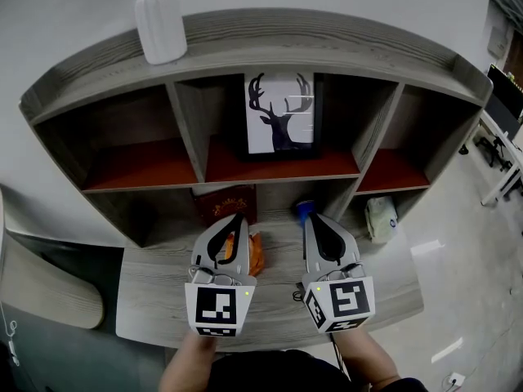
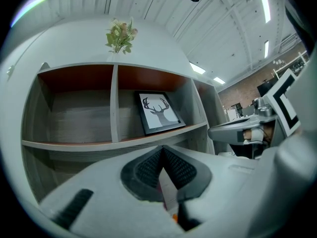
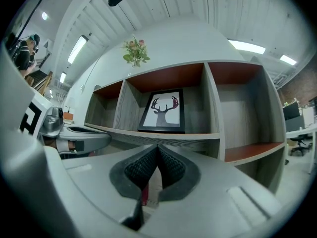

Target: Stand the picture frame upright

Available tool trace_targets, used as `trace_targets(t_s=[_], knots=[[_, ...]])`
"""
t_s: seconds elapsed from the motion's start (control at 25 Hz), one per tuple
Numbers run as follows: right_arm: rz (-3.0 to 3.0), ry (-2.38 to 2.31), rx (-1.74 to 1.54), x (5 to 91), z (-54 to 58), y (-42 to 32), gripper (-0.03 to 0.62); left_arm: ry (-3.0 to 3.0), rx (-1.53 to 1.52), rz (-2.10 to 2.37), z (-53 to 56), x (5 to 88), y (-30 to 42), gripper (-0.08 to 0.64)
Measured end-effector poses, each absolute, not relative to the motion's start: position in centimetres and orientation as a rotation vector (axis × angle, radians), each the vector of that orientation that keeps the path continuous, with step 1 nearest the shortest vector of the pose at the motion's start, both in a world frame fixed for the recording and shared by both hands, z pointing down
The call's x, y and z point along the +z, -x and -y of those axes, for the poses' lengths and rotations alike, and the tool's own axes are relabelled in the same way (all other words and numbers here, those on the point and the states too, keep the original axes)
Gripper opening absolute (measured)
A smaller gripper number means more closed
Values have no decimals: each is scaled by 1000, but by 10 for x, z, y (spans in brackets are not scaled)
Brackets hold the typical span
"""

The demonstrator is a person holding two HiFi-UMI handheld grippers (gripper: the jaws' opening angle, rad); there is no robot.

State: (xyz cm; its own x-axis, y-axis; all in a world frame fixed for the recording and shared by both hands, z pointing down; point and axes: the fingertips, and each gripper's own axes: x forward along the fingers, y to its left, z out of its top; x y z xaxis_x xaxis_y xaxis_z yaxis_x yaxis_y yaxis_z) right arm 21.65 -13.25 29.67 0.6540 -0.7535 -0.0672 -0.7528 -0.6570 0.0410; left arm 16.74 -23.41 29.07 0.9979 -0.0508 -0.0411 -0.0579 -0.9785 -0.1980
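The black picture frame (image 1: 282,114) with a deer silhouette stands upright in the middle upper compartment of the grey shelf unit (image 1: 245,43), leaning back against the rear wall. It also shows in the left gripper view as the frame (image 2: 159,112) and in the right gripper view as the frame (image 3: 163,111). My left gripper (image 1: 239,216) and right gripper (image 1: 310,216) hover side by side over the desk, well below the frame. Both are shut with nothing between the jaws. In their own views the left gripper (image 2: 162,155) and right gripper (image 3: 157,152) show their pads pressed together.
A white vase (image 1: 159,19) with flowers stands on the shelf top at the left. A dark red book (image 1: 222,202), an orange packet (image 1: 255,256), a blue object (image 1: 303,211) and a pale packet (image 1: 381,217) lie on the desk (image 1: 155,300) under the shelf.
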Motion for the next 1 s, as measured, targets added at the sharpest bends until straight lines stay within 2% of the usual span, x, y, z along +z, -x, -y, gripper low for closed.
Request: trace_targets(t_s=[1.0], knots=[[1299, -2834, -128, 298, 135, -213, 0, 2954, 20, -95, 234, 293, -163, -3]])
